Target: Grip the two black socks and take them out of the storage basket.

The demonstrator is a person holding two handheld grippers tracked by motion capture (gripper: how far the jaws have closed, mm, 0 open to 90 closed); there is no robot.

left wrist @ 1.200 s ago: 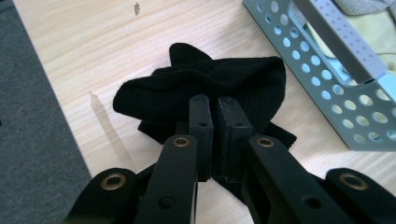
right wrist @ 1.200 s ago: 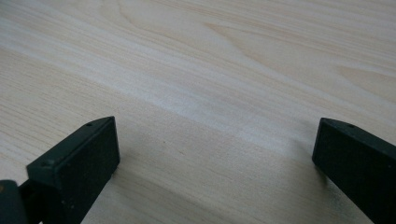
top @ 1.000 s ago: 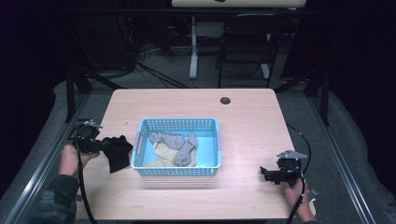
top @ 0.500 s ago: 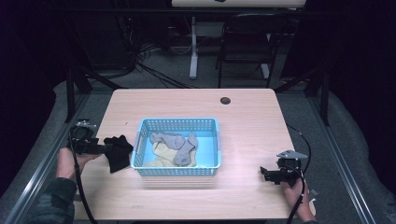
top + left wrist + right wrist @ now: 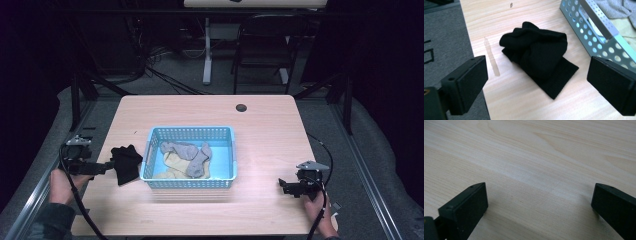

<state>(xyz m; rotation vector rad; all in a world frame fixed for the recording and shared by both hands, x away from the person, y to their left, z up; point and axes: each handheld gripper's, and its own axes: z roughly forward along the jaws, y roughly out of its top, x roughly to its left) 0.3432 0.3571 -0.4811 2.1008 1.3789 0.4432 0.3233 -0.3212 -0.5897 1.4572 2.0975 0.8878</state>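
Observation:
A crumpled black sock (image 5: 126,162) lies on the wooden table just left of the blue basket (image 5: 190,132). My left gripper (image 5: 103,167) sits to the sock's left. Its jaws have just been opening and now stand wide. In the left gripper view the black sock (image 5: 539,55) rests on the wood ahead of my left gripper (image 5: 539,75), and neither pad touches it. A grey sock (image 5: 189,152) and a cream one (image 5: 171,165) lie in the basket. My right gripper (image 5: 287,186) hovers open at the front right, and in its own view my right gripper (image 5: 539,200) has nothing between its jaws.
The basket's perforated wall (image 5: 596,32) runs close along the right of the black sock. A dark round hole (image 5: 241,107) marks the table's far side. The table's left edge (image 5: 471,50) lies right beside my left jaw, with grey floor beyond it.
My left gripper opened, let go of the black sock and drew back to the left. The sock stays on the table beside the basket. The right gripper has not moved.

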